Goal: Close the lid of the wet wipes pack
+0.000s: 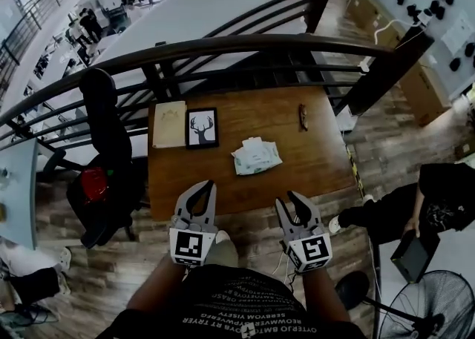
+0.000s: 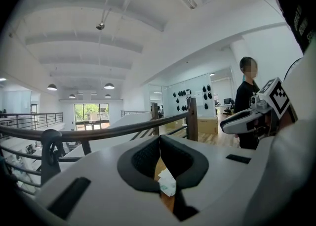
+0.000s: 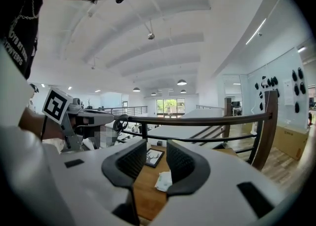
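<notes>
The soft white-and-green wet wipes pack (image 1: pixel 256 156) lay mid-desk on the brown wooden desk (image 1: pixel 312 159), near a black-framed deer picture (image 1: pixel 201 127) and a beige folder (image 1: pixel 170 124). At the near edge, the left gripper (image 1: pixel 211 184) had its fingers closed on nothing. The right gripper (image 1: pixel 286 197) had its fingers apart and empty.

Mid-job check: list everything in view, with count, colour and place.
table: one, brown wood, beside railing.
wet wipes pack: one, white-green, table centre.
framed deer picture: one, black frame, table's far left.
board: one, beige, left of picture.
small dark object: one, table's far right.
office chair: one, black, left of table.
railing: one, dark, beyond table.
fan: one, black, lower right floor.
seated person: one, black clothes, right of table.
left tongs: one, white, shut, empty, over table's near edge.
right tongs: one, white, open, empty.
</notes>
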`<state>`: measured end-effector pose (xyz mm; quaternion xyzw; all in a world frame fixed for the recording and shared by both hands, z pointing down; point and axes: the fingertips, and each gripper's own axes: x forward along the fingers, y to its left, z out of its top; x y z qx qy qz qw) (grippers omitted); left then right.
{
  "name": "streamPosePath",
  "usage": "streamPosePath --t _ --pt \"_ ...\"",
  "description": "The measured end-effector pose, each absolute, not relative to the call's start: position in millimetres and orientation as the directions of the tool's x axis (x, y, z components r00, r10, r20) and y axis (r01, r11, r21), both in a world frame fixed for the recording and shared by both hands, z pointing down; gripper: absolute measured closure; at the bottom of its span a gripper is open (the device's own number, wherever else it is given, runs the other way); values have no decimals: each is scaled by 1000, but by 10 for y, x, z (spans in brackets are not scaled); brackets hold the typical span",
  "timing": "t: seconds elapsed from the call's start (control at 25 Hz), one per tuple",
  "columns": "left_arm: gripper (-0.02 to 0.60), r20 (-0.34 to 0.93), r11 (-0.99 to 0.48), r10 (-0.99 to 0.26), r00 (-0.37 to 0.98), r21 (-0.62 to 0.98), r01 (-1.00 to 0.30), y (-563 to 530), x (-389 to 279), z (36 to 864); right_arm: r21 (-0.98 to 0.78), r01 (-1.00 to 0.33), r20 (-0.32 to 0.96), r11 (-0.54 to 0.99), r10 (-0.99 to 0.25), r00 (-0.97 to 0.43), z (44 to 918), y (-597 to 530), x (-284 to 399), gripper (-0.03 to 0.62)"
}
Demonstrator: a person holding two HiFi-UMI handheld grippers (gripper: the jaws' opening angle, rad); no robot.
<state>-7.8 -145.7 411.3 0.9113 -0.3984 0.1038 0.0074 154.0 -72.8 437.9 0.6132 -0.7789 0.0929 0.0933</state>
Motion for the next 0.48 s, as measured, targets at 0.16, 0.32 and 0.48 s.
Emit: streamPosePath --t 0.16,0.32,0.48 --pt "554 196 -693 -715 671 -69 -718 -1818 -111 4104 -32 -966 268 256 -929 -255 4403 -1093 1430 467" --pt "555 185 -703 -706 684 -57 -709 -2089 -108 4130 -40 -964 272 263 -925 -264 4397 -1340 1356 467" --pt "554 172 -713 -696 697 -51 -699 -2259 -102 4111 -28 -966 278 255 -927 -253 4375 -1418 1334 467"
